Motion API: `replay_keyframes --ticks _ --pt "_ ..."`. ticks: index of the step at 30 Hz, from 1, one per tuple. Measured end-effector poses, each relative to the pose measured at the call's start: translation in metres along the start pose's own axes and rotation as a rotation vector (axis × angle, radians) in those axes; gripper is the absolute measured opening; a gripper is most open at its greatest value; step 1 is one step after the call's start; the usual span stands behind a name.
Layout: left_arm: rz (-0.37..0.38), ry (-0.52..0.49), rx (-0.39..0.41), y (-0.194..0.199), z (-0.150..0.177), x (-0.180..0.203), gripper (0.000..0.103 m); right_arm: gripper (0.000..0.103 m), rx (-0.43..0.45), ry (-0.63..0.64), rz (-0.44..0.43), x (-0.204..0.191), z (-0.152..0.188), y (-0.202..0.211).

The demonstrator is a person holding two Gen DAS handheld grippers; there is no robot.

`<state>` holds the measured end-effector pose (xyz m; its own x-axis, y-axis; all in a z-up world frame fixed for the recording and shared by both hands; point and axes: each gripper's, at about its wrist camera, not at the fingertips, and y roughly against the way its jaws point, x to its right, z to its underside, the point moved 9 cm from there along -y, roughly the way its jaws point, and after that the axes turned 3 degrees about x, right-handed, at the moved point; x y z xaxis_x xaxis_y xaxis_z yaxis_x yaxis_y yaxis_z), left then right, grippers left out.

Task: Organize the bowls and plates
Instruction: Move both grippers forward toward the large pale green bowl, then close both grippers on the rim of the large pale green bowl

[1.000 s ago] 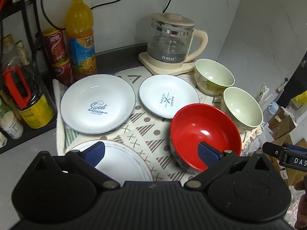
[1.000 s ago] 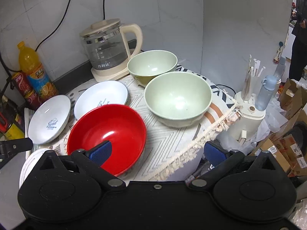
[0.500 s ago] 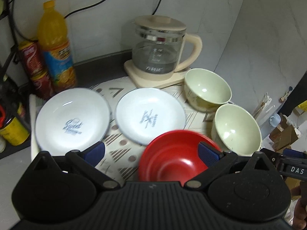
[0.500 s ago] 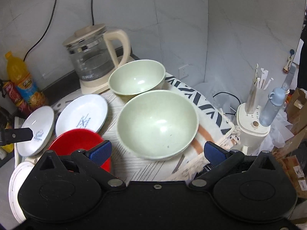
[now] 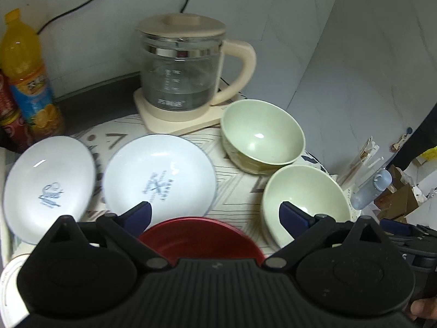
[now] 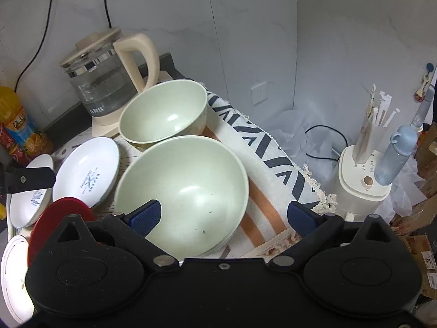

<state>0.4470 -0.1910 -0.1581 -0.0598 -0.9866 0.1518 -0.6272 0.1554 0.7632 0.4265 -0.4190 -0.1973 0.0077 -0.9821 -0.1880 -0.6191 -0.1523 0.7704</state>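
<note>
Nothing is stacked yet: the crockery lies spread in 1 layer on the patterned cloth over the tabletop, each piece apart enough for a tool to get at a rim.

The left tool hangs over the near side with its blue pads wide apart, holding nothing. Just below it, at 6 o'clock, sits the round red bowl, half hidden by the tool's body. At 11 o'clock lies the white plate with the crossed blue "Bakery" print, and at 9 o'clock the white plate lettered "Sweet".

The right tool is likewise spread and empty, aimed at the nearer pale green bowl, whose rim runs between the pads. I'd judge that bowl is the next pick, since its twin, the farther pale green bowl, sits just behind at 12 o'clock, ready for nesting.

The glass kettle with a cream lid and handle stands at the back corner, out of the way.

Only the right view shows the cream appliance with the blue bottle beside the table, the white wall socket and the near white plate's rim at 8 o'clock. The left view alone shows the whole orange drink bottle.
</note>
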Motion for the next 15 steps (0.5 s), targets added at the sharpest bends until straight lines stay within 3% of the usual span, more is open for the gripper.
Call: replay_keyframes --ticks 7,15 --pt "-0.010 -0.029 -0.043 -0.030 0.001 0.028 0.092 0.089 -0.040 0.022 -0.031 0.011 0.001 -0.019" --pt "-0.021 -0.042 -0.140 -0.061 0.009 0.046 0.084 0.089 -0.096 -0.043 -0.044 0.028 0.004 -0.040"
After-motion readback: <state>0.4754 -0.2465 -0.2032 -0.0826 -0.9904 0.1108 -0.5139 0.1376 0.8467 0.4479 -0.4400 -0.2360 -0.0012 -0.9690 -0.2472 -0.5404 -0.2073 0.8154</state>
